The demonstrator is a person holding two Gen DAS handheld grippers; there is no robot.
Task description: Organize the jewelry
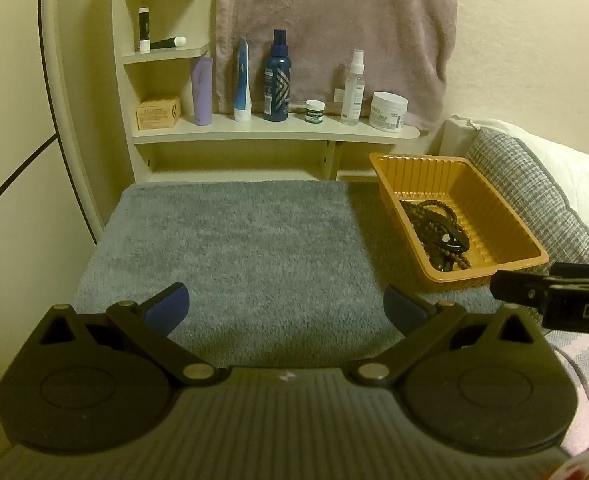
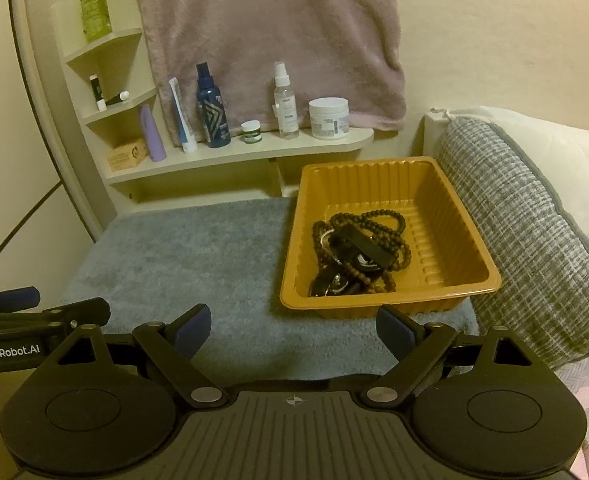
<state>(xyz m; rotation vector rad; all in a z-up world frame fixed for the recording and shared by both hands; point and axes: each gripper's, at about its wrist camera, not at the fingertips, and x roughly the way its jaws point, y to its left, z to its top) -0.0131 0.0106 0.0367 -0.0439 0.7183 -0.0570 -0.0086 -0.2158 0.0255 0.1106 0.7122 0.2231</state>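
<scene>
Both tongs released, empty: left tongs [image 1: 286, 306], right tongs [image 2: 292, 330]. Risk: tangled dark bead strands [image 2: 358, 256] in far-right ribbed orange plastic tray [image 2: 466, 280] lift together, dragging it off grey fluffy mat [image 2: 174, 264].

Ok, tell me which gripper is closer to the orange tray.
Right. The right gripper sits just before the orange tray; the left gripper hangs farther left over the grey mat.

A tangle of dark jewelry [image 2: 358, 256] lies heaped in an orange ribbed plastic tray [image 2: 474, 248], toward its left and near side. Strands of small round brown beads [image 2: 390, 216] loop around a flat black band [image 2: 364, 242]; glossy black pieces sit nearer the front wall, perhaps pendants, hard to tell. The tray rests level on a grey-blue towel [image 2: 182, 264].
</scene>
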